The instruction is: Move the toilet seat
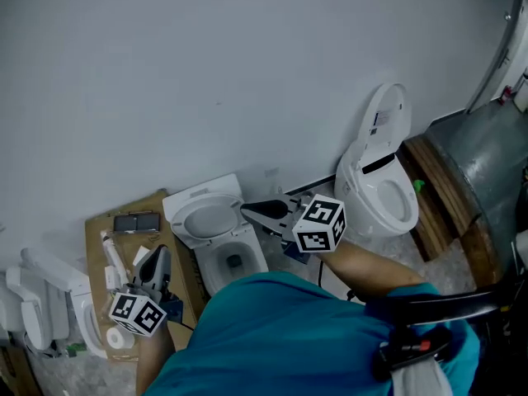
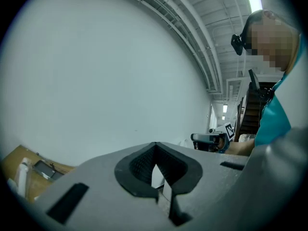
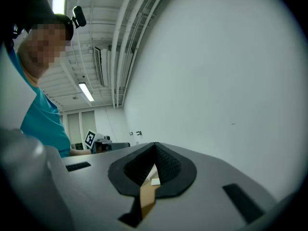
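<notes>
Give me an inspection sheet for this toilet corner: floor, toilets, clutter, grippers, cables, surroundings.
Surface: speckled floor, partly under cardboard.
Job's things: middle toilet by the wall, seat position unclear; right toilet with lid up.
Clutter: small parts on the cardboard; another toilet at far left.
Grippers: left gripper shut, empty; right gripper shut, empty.
Cables: dark line at the wall base, perhaps a cable.
Surroundings: white wall; wooden pallet at right.
</notes>
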`<state>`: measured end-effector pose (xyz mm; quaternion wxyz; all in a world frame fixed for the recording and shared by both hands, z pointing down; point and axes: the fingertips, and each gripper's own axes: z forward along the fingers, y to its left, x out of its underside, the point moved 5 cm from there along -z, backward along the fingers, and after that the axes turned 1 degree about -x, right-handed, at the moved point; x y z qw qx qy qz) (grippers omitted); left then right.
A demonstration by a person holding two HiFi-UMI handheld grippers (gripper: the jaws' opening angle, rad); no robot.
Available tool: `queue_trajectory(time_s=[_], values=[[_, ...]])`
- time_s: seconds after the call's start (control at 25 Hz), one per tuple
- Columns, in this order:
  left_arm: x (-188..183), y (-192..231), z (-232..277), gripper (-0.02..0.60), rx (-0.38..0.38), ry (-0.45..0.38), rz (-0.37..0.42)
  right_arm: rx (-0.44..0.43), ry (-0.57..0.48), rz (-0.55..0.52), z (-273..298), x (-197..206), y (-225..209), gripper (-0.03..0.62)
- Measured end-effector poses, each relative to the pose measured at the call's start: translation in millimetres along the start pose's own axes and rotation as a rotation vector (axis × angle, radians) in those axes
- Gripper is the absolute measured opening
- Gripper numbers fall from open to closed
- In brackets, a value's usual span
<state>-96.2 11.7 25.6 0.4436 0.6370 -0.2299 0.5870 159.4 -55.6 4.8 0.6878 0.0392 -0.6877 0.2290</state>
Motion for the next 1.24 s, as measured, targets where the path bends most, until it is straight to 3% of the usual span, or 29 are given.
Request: queue_trajectory(time_s=[0.4,1.24], values=[[-15,16,-10,-0.008,-0.05,-0.011,0.002,0.008,0.016,-0.036,9,-14,-1,-0.002],[-3,21,14,-0.008,-0.018,0.022,-0.026,0.001,0.056,-0.044,18,-7,-19,-0.002]])
